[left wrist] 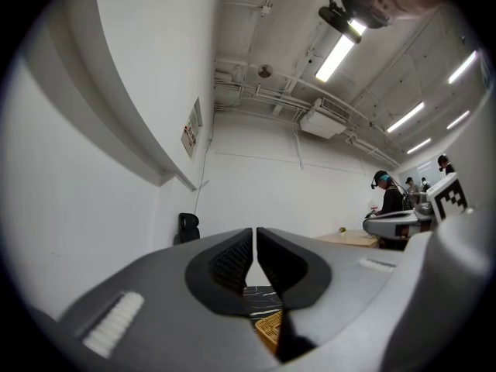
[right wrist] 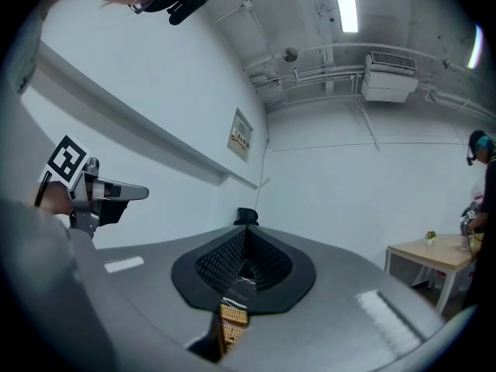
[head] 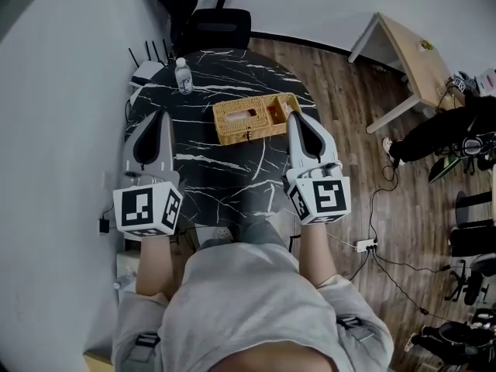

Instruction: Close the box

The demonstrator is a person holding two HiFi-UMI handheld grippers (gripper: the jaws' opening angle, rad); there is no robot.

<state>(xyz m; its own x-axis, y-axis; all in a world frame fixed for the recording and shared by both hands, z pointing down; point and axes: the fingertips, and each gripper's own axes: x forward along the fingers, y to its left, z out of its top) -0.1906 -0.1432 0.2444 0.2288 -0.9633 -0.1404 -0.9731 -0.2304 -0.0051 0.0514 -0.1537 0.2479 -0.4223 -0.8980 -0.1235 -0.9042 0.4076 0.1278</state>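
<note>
Woven box (head: 256,118) is set on the far half of the round black marbled counter (head: 225,169), right of centre; its top is seen open, with pale and reddish contents inside. Right hand-held gripper (head: 294,116) is held with its tip just beside the box's right end, jaws clenched together, nothing grasped (right wrist: 246,235). Left hand-held gripper (head: 159,115) is held well apart from the box, over the counter's left side, jaws all but closed on nothing (left wrist: 255,235). A bottle (head: 184,76) is stood near the counter's far edge; an office chair (head: 221,25) is placed beyond.
</note>
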